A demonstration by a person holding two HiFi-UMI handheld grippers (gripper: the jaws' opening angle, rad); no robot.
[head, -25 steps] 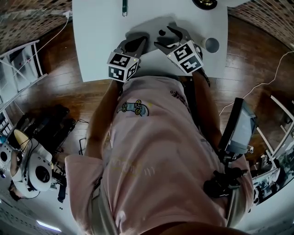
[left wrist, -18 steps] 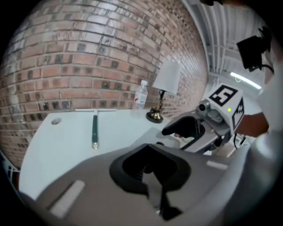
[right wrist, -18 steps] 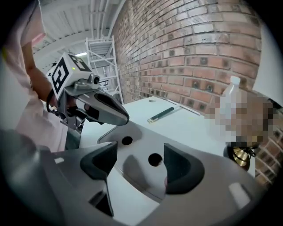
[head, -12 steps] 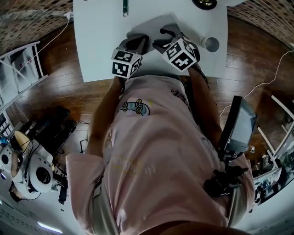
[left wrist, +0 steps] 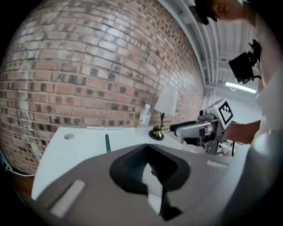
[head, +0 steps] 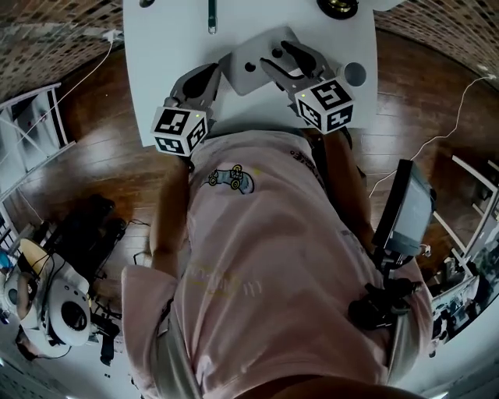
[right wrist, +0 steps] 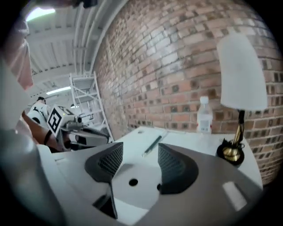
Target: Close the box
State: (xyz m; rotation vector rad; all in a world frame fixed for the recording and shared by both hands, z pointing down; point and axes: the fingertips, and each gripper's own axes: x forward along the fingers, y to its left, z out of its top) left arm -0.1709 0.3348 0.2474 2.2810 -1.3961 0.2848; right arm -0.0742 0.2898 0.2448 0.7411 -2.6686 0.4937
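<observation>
The box point(head: 253, 61) is a flat white carton with round holes, lying on the white table point(head: 164, 70). My left gripper point(head: 214, 72) is at its left edge. In the left gripper view its jaws point(left wrist: 150, 170) stand nearly together with a thin white flap point(left wrist: 153, 190) edge-on between the pads. My right gripper point(head: 281, 56) is over the box's right part. In the right gripper view its jaws point(right wrist: 139, 161) are closing with a white panel with a hole point(right wrist: 132, 181) lying between them, and a gap still shows beside the pads point(right wrist: 107, 161).
A green pen point(head: 210, 14) lies at the back of the table. A brass lamp base point(head: 337, 6), a clear bottle point(right wrist: 204, 115) and a round cup point(head: 355, 74) are at the back right. A brick wall point(right wrist: 177, 66) is behind. The person's pink shirt point(head: 257, 249) fills the near side.
The left gripper has moved left and toward the table's near edge. The right gripper has shifted right. More of the box's white panel shows between them.
</observation>
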